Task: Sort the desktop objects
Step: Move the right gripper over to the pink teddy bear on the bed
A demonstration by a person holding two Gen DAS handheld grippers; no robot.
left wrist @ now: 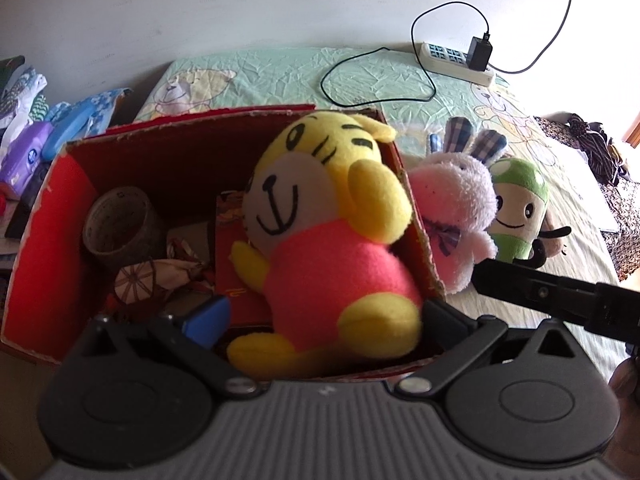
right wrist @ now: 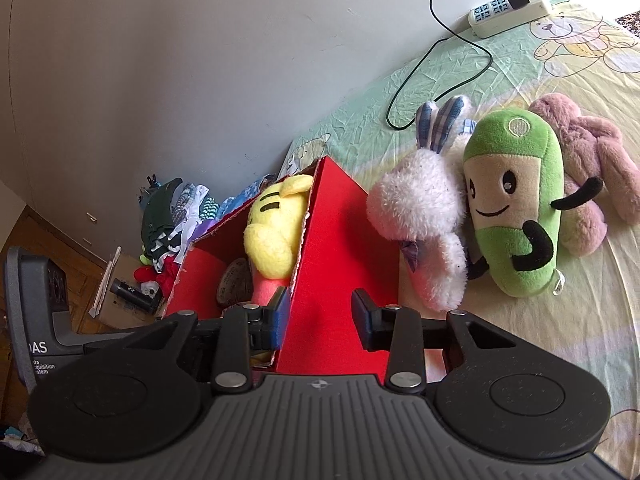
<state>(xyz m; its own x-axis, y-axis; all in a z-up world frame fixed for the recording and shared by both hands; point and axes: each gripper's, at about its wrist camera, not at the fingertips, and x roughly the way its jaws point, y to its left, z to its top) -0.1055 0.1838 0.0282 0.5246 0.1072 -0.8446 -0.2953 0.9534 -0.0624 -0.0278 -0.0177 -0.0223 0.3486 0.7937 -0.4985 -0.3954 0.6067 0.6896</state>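
So we've got the yellow tiger plush in the pink shirt (left wrist: 320,232) sitting inside the red cardboard box (left wrist: 36,240), leaning against the box's right wall with its head poking above the rim. Our left claw (left wrist: 320,320) is spread wide apart right at the box's near edge, and the plush's legs sit between the two fingers, though we can't tell whether either finger actually touches it; the toy looks a bit blurred at the bottom. Also in the box, to the left of the plush, are a brown roll of tape (left wrist: 120,228) and a patterned cloth bundle (left wrist: 148,280). Our right claw (right wrist: 316,316) is open too, with nothing in it, hovering by the box's outer right wall (right wrist: 344,280), one finger over the box and the other outside it. Just beside the box on the bear-print bed sheet (right wrist: 520,56) lie a fluffy white-pink bunny plush with checked ears (right wrist: 420,216), a green mushroom-cap plush with a smiley face (right wrist: 516,200) touching it, and a dusty pink plush (right wrist: 592,152) behind that. A white power strip (left wrist: 456,60) sits far back near the wall.
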